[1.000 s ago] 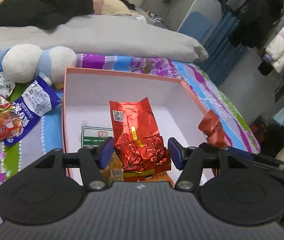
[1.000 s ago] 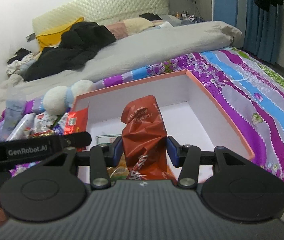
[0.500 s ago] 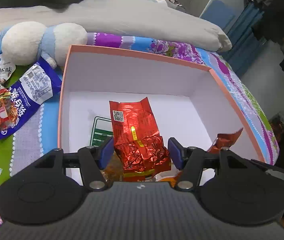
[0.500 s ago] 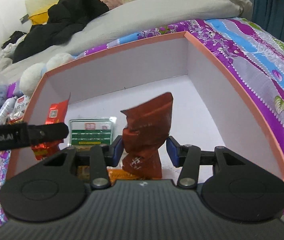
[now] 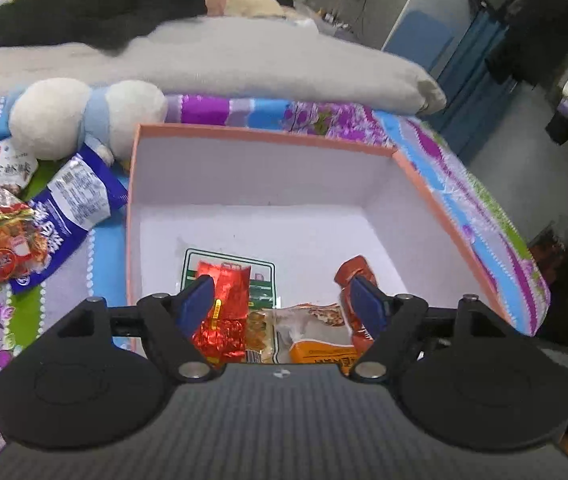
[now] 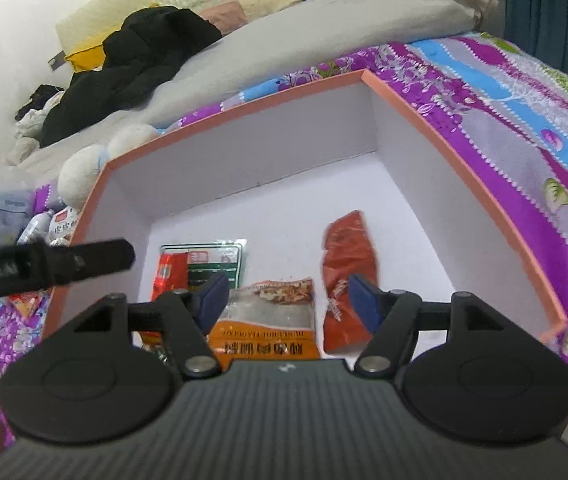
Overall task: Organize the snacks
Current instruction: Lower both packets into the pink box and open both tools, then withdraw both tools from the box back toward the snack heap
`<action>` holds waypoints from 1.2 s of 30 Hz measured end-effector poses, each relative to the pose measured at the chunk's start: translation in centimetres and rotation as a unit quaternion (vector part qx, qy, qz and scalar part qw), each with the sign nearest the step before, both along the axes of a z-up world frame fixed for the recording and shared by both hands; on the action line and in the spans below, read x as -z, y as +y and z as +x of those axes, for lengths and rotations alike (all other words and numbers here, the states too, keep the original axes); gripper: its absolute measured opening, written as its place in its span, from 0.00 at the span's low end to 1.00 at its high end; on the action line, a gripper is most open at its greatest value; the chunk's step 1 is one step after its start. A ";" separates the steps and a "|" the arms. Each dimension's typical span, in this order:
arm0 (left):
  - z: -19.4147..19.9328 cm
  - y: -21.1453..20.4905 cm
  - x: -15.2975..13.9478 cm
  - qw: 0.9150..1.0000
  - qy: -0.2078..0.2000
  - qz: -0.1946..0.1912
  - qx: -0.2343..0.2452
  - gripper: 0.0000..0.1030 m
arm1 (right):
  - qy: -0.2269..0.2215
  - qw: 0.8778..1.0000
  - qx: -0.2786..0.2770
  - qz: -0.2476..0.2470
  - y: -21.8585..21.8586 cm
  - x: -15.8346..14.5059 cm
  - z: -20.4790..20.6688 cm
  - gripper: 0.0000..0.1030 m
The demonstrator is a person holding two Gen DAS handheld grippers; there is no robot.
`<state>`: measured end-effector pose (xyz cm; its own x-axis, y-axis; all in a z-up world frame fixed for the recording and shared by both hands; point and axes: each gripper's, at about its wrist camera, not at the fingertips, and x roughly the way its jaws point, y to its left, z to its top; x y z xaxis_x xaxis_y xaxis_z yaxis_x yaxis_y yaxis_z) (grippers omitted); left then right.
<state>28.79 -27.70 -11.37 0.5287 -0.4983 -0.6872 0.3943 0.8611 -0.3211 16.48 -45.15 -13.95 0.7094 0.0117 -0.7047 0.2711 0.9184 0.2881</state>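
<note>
An orange-rimmed box (image 5: 268, 136) with a white inside lies on the bedspread. My left gripper (image 5: 282, 296) hangs over its near end with its jaws opening. A red foil packet (image 5: 222, 312) rests loose in the box against the left finger. My right gripper (image 6: 287, 294) is also over the box, jaws opening, and a blurred brown-red packet (image 6: 347, 276) lies free by its right finger. An orange and clear snack packet (image 6: 268, 328) and a green-and-white packet (image 6: 212, 260) lie on the box floor. The left gripper's arm (image 6: 64, 260) crosses the right wrist view.
Left of the box on the flowered bedspread lie a blue snack packet (image 5: 72, 216), a red snack bag (image 5: 0, 240) and a white packet (image 5: 0, 164), beside a white plush toy (image 5: 84, 116). A grey duvet (image 5: 244, 60) runs behind. Hanging clothes (image 5: 563, 40) fill the right.
Both grippers have widened and let go. The red foil packet has dropped onto the box floor by the left finger. The brown-red packet has fallen to the right in the box.
</note>
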 end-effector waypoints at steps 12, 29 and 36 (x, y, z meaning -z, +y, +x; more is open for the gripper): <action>-7.6 5.9 -5.1 0.998 -0.054 -0.016 -0.010 0.77 | -0.048 0.998 0.006 -0.026 3.9 -4.8 -6.2 0.66; -19.4 17.4 -6.2 0.993 -0.105 -0.020 -0.058 0.76 | -0.097 0.993 -0.045 -0.040 13.7 -6.6 -14.0 0.66; -22.8 23.1 -5.8 0.989 -0.105 -0.017 -0.102 0.76 | -0.104 0.988 -0.112 -0.028 18.6 -6.2 -15.7 0.66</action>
<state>6.02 -4.61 -5.53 0.7507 -0.3866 -0.5357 0.2739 0.9201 -0.2801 0.80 -26.55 -7.74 0.8233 0.1500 -0.5474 -0.0006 0.9647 0.2634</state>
